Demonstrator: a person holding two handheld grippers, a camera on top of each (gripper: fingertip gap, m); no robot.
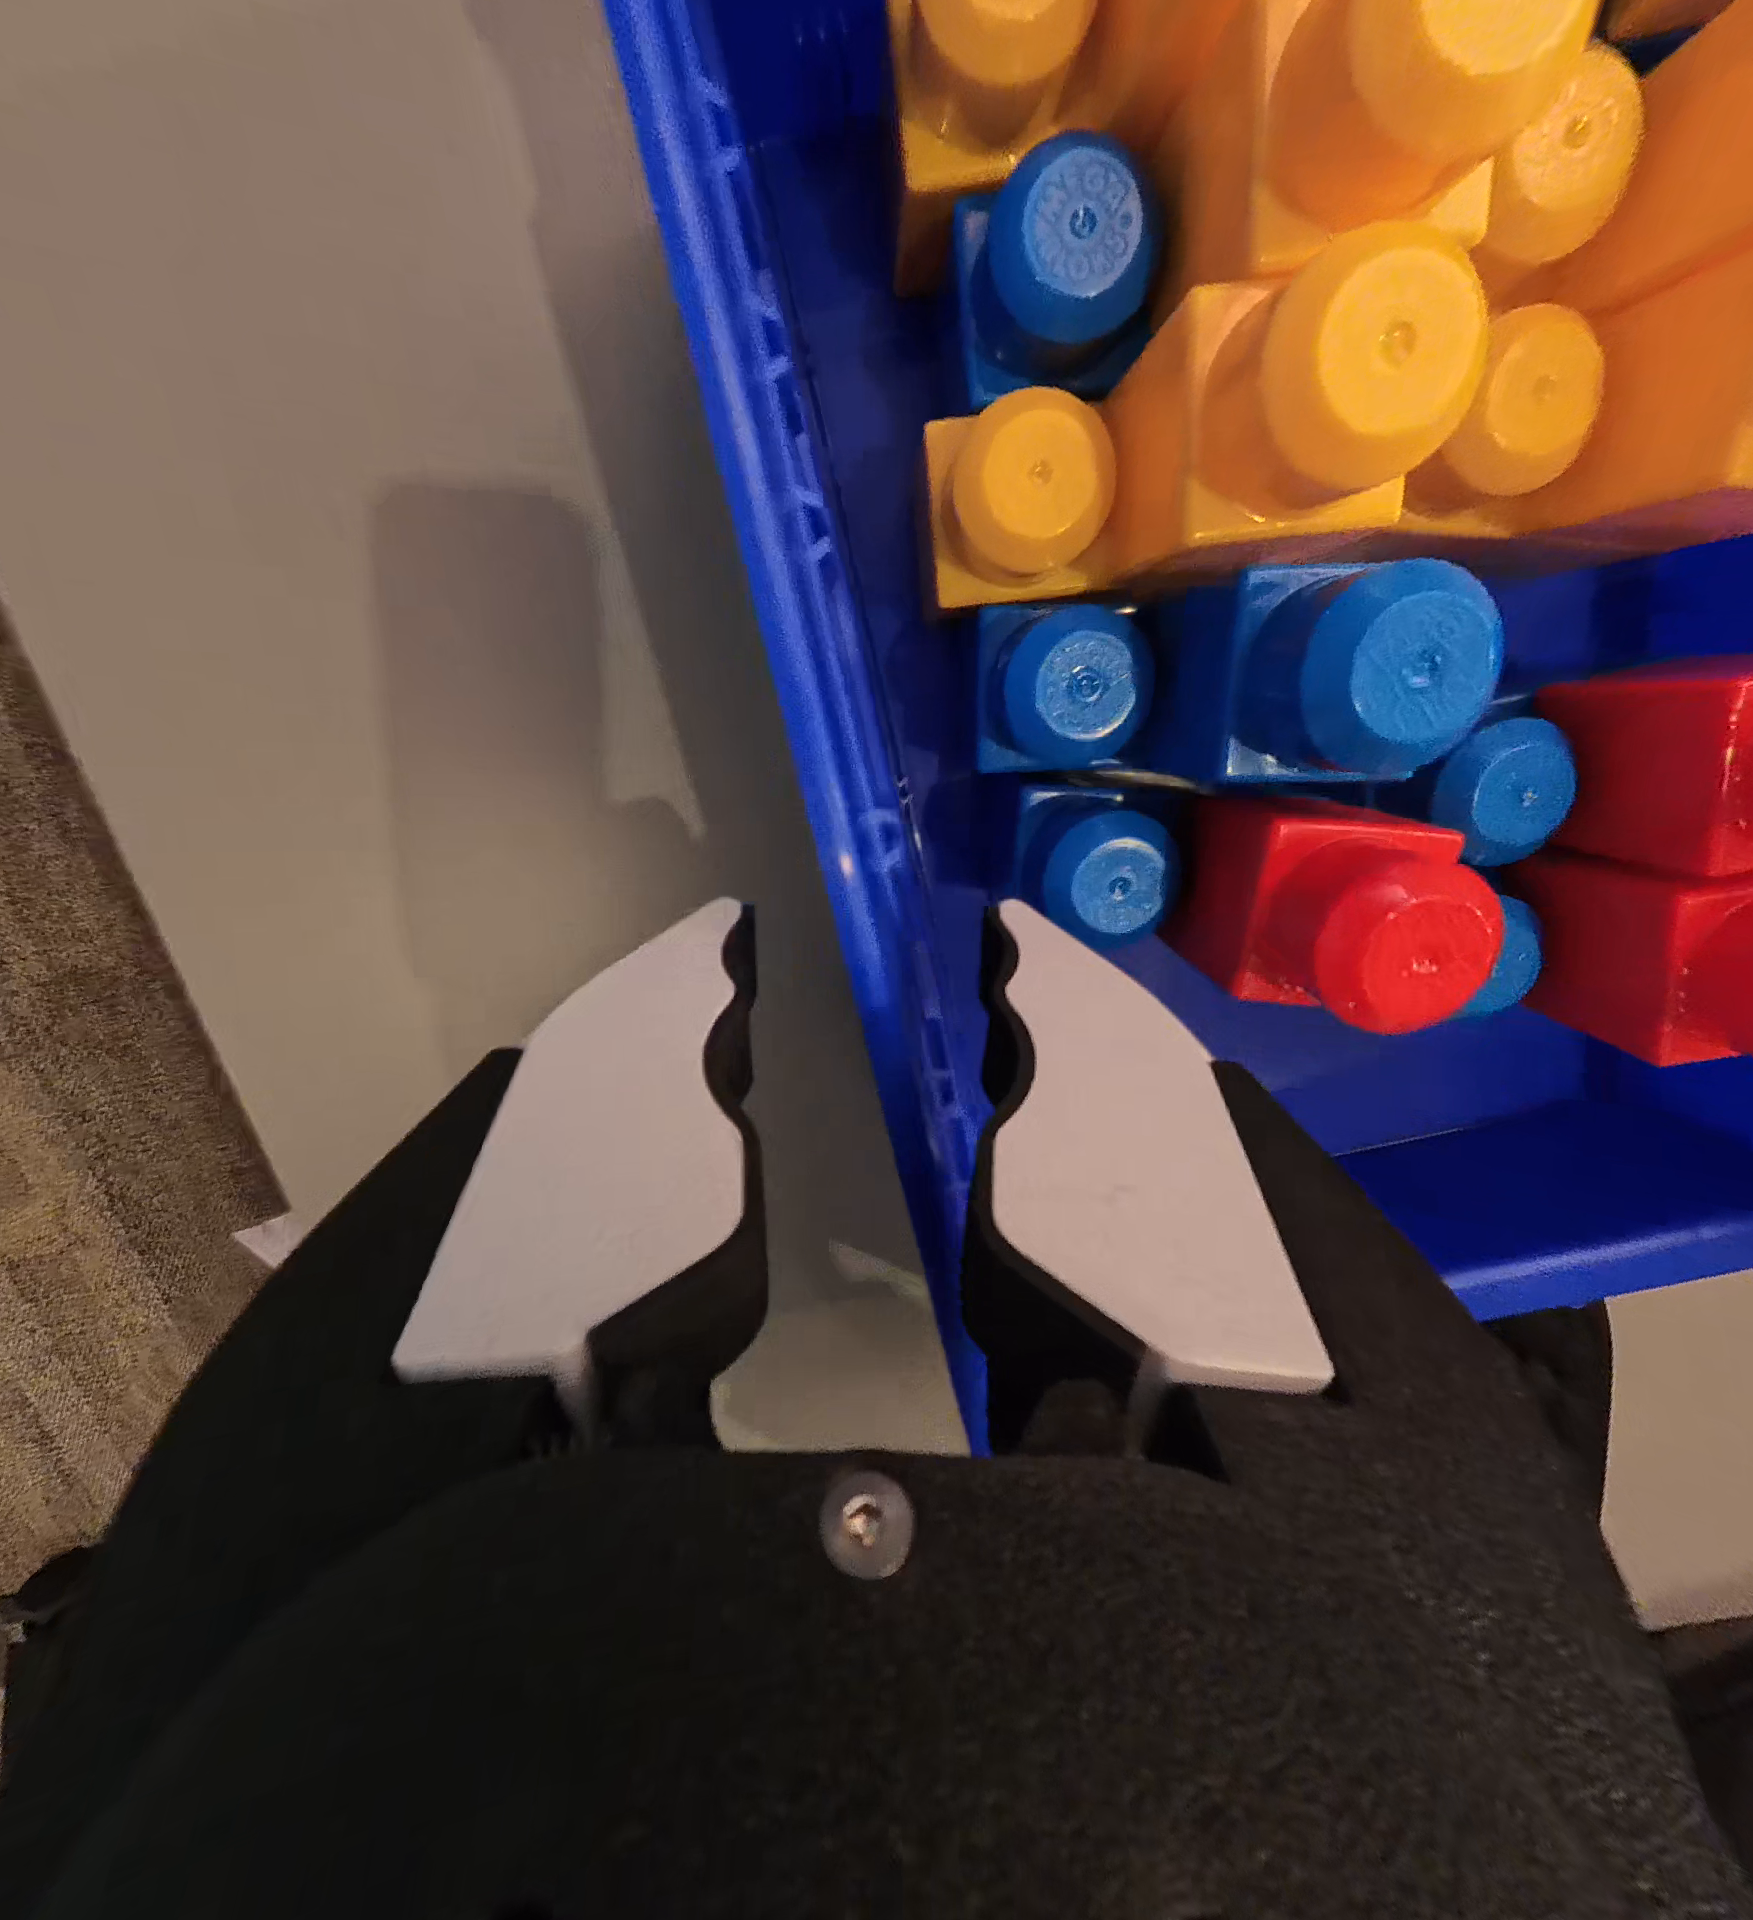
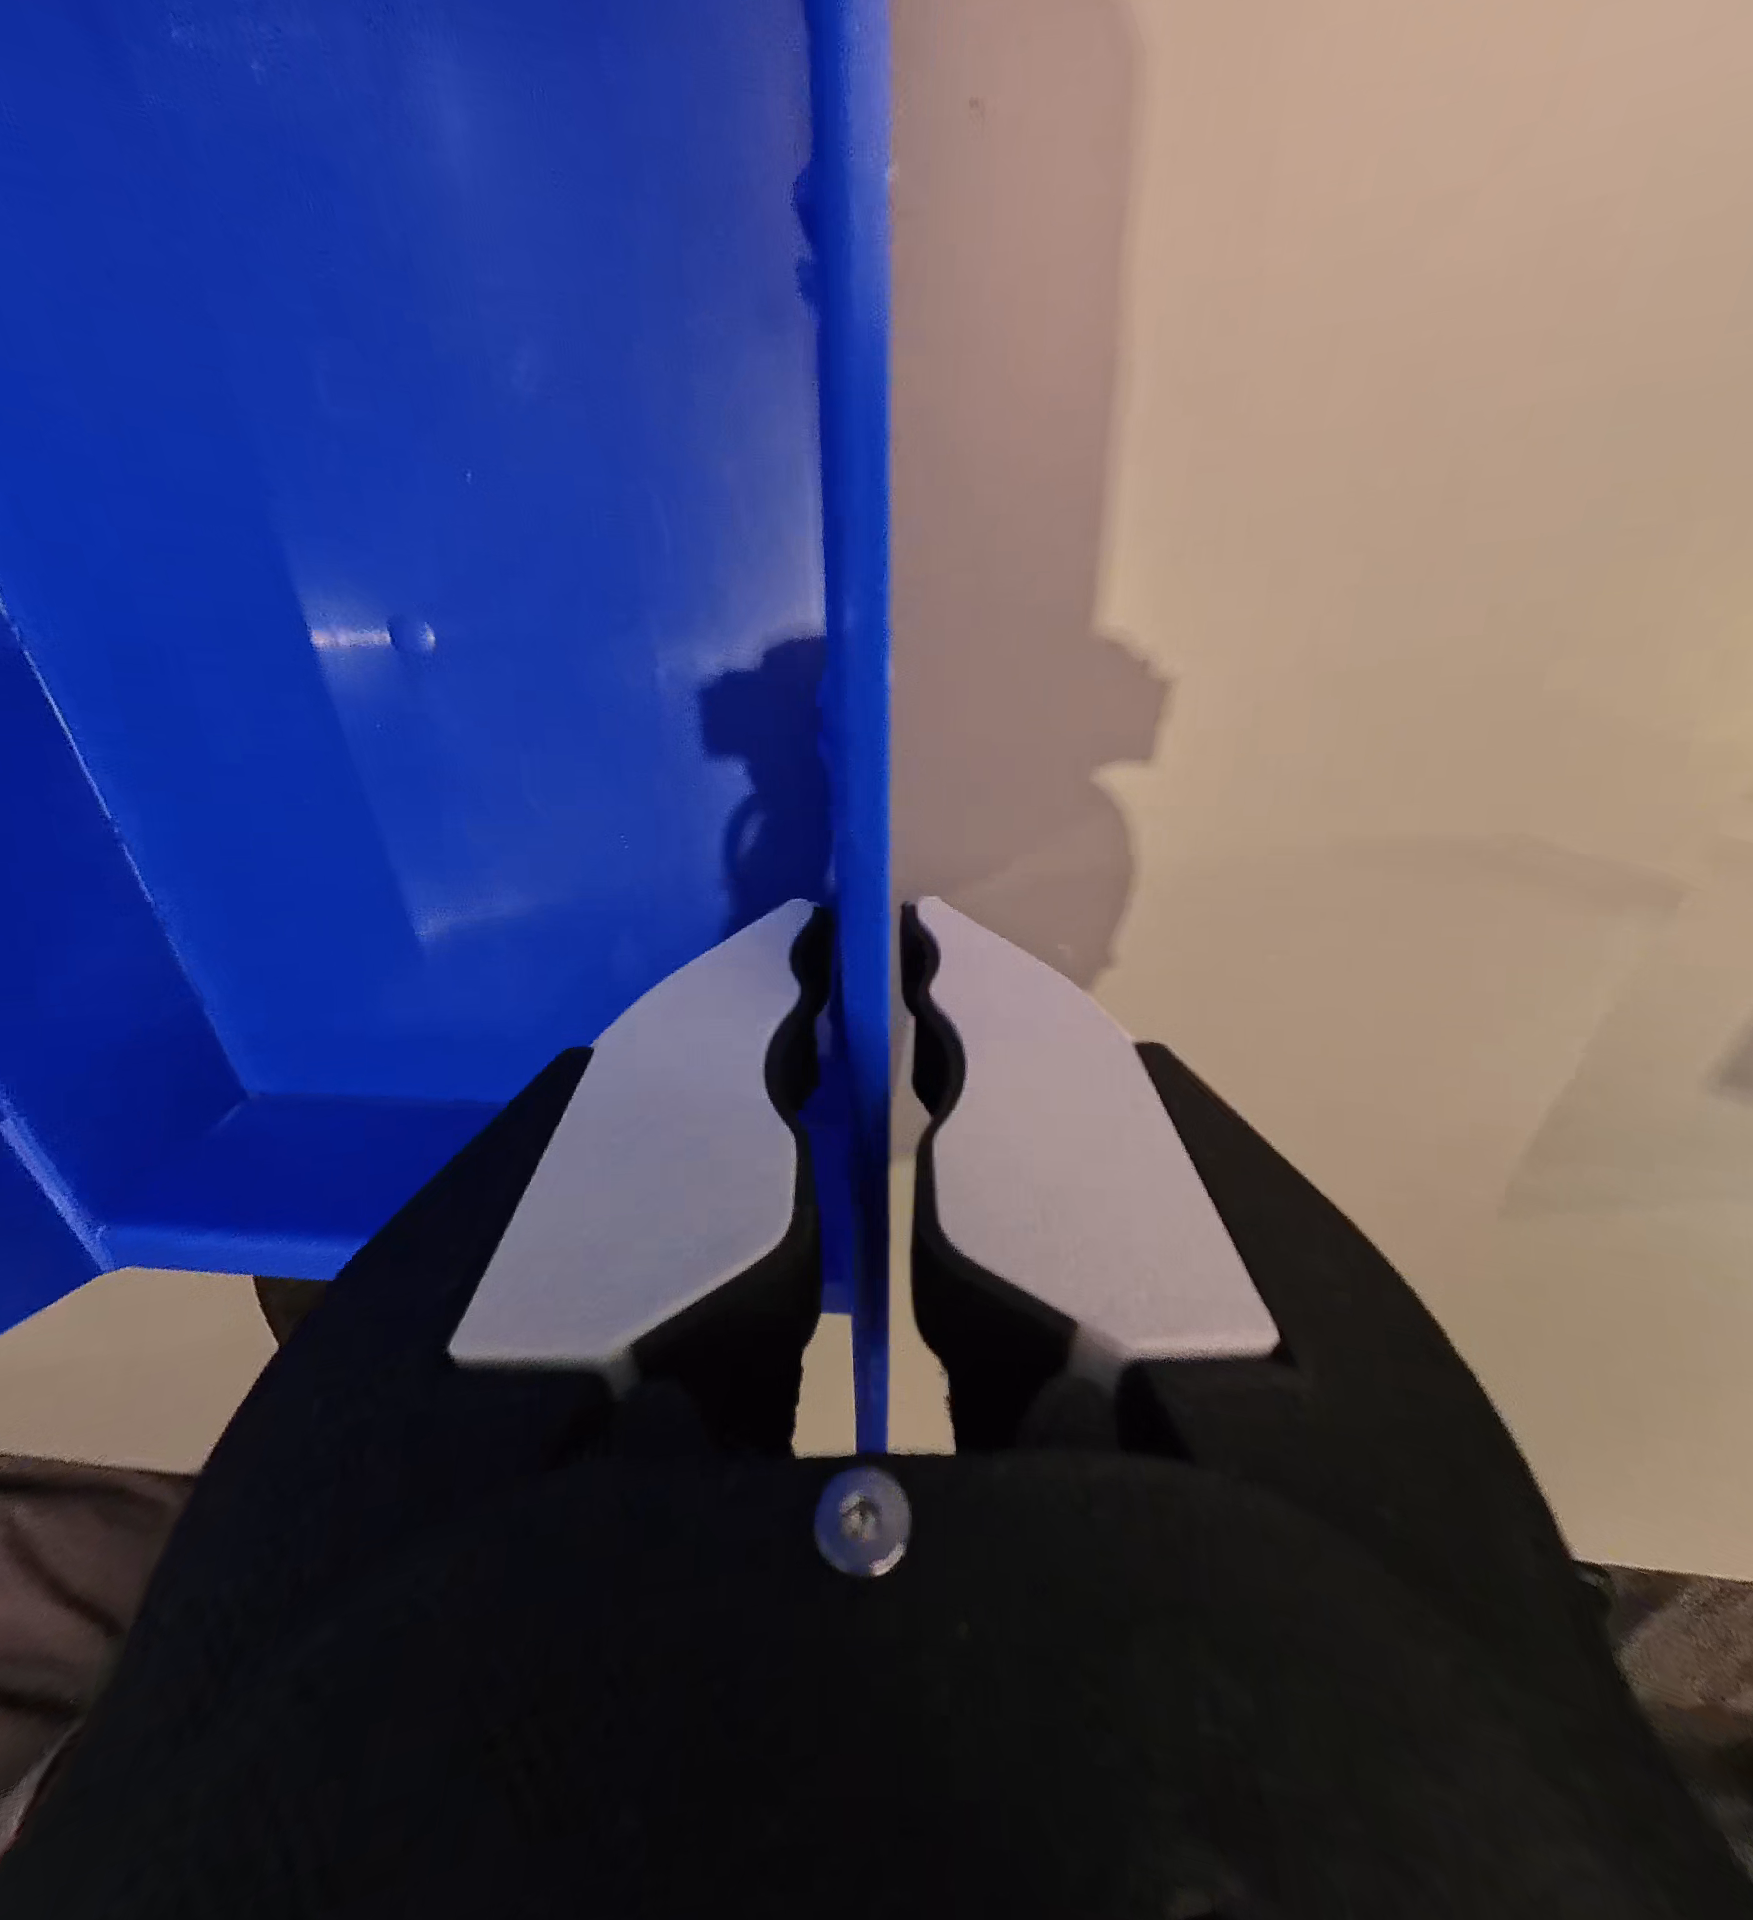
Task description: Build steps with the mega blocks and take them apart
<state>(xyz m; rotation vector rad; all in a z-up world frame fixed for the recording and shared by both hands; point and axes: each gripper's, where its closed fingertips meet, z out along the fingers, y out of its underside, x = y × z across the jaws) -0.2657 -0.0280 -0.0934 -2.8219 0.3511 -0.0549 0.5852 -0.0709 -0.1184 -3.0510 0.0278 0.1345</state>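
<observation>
Straddling the blue bin's wall (image 1: 799, 623), left gripper (image 1: 870, 920) fingers sit moderately apart, 1 inside, 1 outside, not pressing. Yellow (image 1: 1371, 343), blue (image 1: 1391, 675) and red mega blocks (image 1: 1371, 914) lie heaped inside, ahead-right of the fingertips. Right gripper (image 2: 859, 920) is nearly closed around the opposite wall (image 2: 856, 520).

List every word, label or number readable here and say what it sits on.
Raised lettering circling the stud top of a blue block: too blurred to read.
Raised marks along the rim of the blue bin: unreadable.
Right wrist view: no writing.
</observation>
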